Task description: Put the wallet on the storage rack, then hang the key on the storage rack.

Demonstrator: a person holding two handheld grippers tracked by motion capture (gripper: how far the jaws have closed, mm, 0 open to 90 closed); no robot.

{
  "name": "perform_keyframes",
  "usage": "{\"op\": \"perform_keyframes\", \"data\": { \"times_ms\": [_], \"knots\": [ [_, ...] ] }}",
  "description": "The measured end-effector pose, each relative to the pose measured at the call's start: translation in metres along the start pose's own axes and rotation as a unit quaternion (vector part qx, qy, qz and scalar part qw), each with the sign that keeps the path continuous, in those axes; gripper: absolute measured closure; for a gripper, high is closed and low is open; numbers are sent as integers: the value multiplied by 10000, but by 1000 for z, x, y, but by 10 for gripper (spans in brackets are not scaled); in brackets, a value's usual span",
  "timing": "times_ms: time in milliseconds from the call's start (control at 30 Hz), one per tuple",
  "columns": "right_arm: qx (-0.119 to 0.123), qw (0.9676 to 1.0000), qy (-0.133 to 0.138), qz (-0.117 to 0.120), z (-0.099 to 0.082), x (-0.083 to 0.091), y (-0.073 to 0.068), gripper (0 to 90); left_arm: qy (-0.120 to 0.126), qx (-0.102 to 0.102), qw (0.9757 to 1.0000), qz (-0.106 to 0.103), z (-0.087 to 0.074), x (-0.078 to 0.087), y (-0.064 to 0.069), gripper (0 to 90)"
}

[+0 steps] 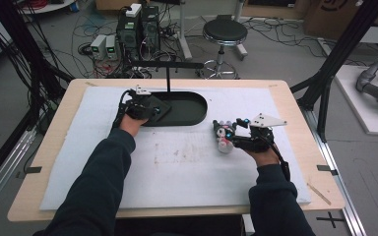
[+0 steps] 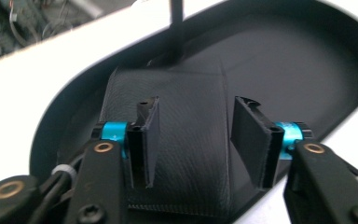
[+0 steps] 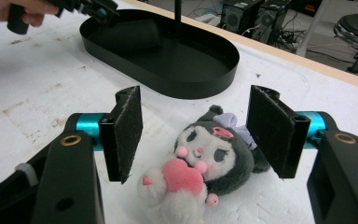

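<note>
Tidying is going on at the tabletop (image 1: 177, 167): the left gripper (image 2: 196, 140) is hovering over a black textured wallet-like piece (image 2: 177, 121) lying in the left end of the black oval tray (image 1: 197, 105), its jaws spread with the piece below them, not pinched. The right gripper (image 3: 198, 135) is straddling a plush toy (image 3: 200, 168) (dark hood, pink heart) lying on the white mat just in front of the tray, its jaws wide on either side of the toy's head and not pressing. To grip well, I'd say the right jaws should be dropping lower, closing around the toy's firm middle, not its ears, and lifting high enough to clear the tray wall.
</note>
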State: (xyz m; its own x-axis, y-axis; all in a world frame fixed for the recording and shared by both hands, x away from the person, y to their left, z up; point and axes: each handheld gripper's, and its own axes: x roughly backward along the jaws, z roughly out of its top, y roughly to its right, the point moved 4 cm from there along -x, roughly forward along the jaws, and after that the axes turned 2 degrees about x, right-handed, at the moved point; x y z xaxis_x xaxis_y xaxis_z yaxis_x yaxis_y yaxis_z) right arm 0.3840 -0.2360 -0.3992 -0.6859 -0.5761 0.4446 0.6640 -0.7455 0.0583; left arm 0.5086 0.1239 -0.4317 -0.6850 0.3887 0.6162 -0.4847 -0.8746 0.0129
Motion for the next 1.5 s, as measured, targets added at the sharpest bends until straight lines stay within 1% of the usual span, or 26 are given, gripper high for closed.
{"op": "perform_keyframes", "data": {
  "times_ms": [33,100,167,200,267,333,367,467,500,533,567,633,733,833,967,1033,1067,1133,1200,1267,1300,1333,1367,1400,1467,1500],
  "knots": [
    [-12,10000,-4,-4,0,0,0,368,39,75,10000,-49,1,1,0,491],
    [-6,10000,2,-13,-1,0,2,368,124,108,9998,-133,3,6,0,491],
    [-29,10000,-9,-23,-1,0,3,368,275,219,9989,-307,6,15,0,491],
    [-15,10000,-5,-37,-1,0,3,368,472,292,9974,-456,7,24,-1,476],
    [18,10000,-16,-89,-1,-1,4,354,805,437,9940,-600,6,38,-1,370],
    [43,9998,-70,-191,-2,-3,5,320,1020,564,9911,-637,4,52,-4,220],
    [25,9996,-134,-246,-3,-4,6,300,1144,598,9895,-654,1,59,-6,178],
    [-104,9979,-405,-486,-6,-10,8,212,1321,680,9870,-611,-8,77,-11,177],
    [-167,9969,-483,-594,-7,-12,10,202,1388,689,9860,-612,-11,82,-13,177],
    [-161,9961,-561,-661,-8,-14,11,202,1434,692,9854,-607,-15,87,-14,177],
    [-175,9953,-619,-720,-9,-16,11,202,1465,673,9851,-593,-19,91,-15,177],
    [-159,9939,-743,-796,-11,-18,10,202,1575,665,9835,-588,-26,99,-15,178],
    [-188,9938,-779,-773,-11,-19,8,202,1614,609,9835,-539,-37,107,-15,179],
    [-221,9932,-759,-851,-10,-19,9,202,1592,527,9846,-496,-44,113,-15,178],
    [-207,9919,-851,-921,-10,-21,8,202,1697,559,9828,-459,-51,119,-16,177],
    [-175,9918,-803,-977,-9,-23,6,203,1723,578,9822,-483,-55,121,-16,177],
    [-145,9918,-777,-1003,-8,-23,5,203,1714,577,9823,-481,-58,121,-16,177],
    [-128,9914,-788,-1038,-7,-26,3,203,1642,562,9838,-457,-62,122,-16,177],
    [-114,9908,-840,-1052,-7,-29,2,203,1680,496,9833,-487,-65,124,-15,177],
    [-109,9894,-942,-1097,-9,-34,-3,203,1691,430,9835,-484,-68,124,-15,177],
    [-98,9884,-992,-1144,-10,-37,-5,212,1684,435,9837,-464,-71,124,-15,179],
    [-131,9866,-1098,-1203,-13,-40,-7,245,1682,446,9838,-429,-74,124,-15,182],
    [-173,9853,-1182,-1223,-16,-43,-10,252,1683,442,9839,-413,-77,124,-14,185],
    [-167,9842,-1263,-1232,-19,-47,-12,252,1652,446,9845,-387,-81,123,-13,192],
    [-158,9807,-1496,-1247,-25,-57,-16,247,1575,448,9857,-399,-87,122,-13,198],
    [-118,9791,-1580,-1273,-28,-61,-17,215,1540,447,9863,-381,-89,121,-14,198]
  ]
}}
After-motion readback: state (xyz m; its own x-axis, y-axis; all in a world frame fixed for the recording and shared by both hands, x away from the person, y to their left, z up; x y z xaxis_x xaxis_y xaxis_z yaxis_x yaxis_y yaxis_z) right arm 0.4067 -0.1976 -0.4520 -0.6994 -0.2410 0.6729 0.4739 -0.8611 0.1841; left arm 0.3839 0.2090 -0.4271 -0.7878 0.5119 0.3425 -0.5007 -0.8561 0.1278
